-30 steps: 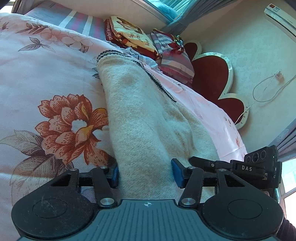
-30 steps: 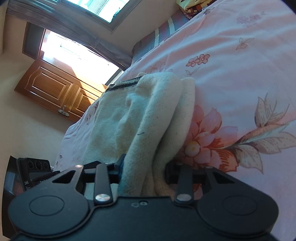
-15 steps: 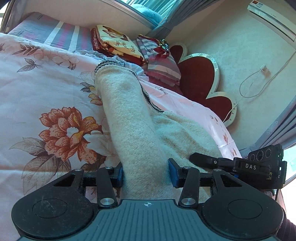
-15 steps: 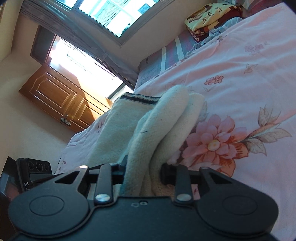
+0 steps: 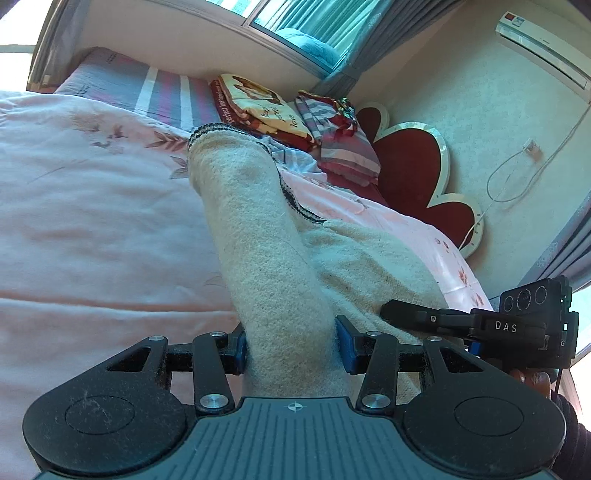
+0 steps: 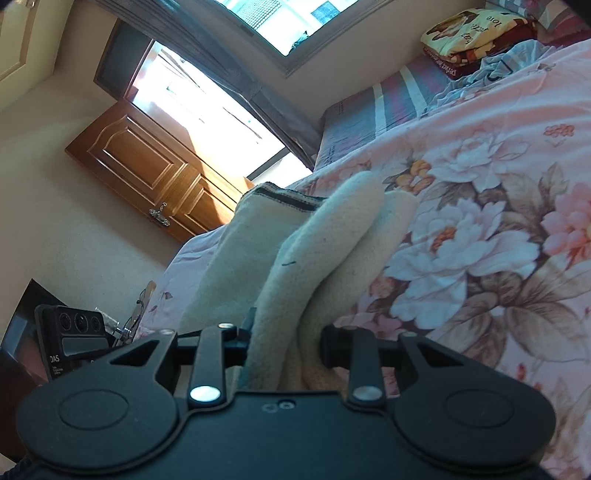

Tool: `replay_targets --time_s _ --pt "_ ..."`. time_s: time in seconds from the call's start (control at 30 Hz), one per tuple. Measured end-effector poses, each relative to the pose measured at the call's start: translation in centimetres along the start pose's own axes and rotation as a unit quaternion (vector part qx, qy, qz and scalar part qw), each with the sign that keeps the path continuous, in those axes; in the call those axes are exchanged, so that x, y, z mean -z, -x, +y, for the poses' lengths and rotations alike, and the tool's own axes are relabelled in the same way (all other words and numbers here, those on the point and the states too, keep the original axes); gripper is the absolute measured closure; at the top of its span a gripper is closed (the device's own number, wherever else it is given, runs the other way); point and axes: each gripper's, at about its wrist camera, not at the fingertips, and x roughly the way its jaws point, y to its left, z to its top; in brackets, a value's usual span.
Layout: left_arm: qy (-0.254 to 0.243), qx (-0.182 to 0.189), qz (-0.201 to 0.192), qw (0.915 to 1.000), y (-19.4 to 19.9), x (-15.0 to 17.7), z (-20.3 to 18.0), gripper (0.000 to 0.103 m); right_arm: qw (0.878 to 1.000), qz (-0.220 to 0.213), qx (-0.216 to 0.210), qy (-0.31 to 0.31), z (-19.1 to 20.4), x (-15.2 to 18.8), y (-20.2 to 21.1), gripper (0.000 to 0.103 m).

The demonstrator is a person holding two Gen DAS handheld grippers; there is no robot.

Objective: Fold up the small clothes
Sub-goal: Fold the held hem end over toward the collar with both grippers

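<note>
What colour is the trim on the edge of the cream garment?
Dark, nearly black, stripes on the trim of the garment; clearest in the left wrist view.

A floral pink bedspread (image 5: 92,221) covers the bed; folded blankets (image 5: 266,110) lie beside a red heart-shaped headboard (image 5: 413,162), with a wooden door (image 6: 147,170) beyond

Left wrist camera sits close behind its gripper (image 5: 291,347), angled down across the bed toward the heart-shaped headboard (image 5: 410,166). Right wrist camera, equally close, faces the wooden door (image 6: 147,173). Both views share the cream knitted garment (image 5: 266,258), floral quilt (image 6: 480,221) and folded blanket (image 6: 476,33).
</note>
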Motion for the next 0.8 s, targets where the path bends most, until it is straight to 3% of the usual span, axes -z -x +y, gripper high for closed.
replay_targets --time_s 0.2,0.43,0.57,0.7,0.8 --pt "0.027 -0.017 -0.007 0.9995 3.8 1.1 5.4 0.057 1.0 0.027 -0.015 0.004 3.4 1.9 -4.8 0.073" --pt "0.047 -0.021 -0.013 0.9986 5.6 3.0 9.5 0.057 0.998 0.054 -0.017 0.007 5.0 3.5 -8.2 0.073" --pt "0.063 -0.028 -0.002 0.9976 4.9 4.5 11.6 0.057 0.997 0.074 -0.011 -0.008 4.1 4.9 -9.4 0.073" --pt "0.088 -0.012 -0.014 0.996 4.4 5.5 13.1 0.055 0.996 0.074 -0.005 -0.052 1.3 6.4 -9.6 0.07" --pt "0.069 -0.031 -0.027 0.9968 4.3 6.0 12.8 0.043 0.995 0.065 -0.016 -0.073 0.5 6.8 -9.4 0.071"
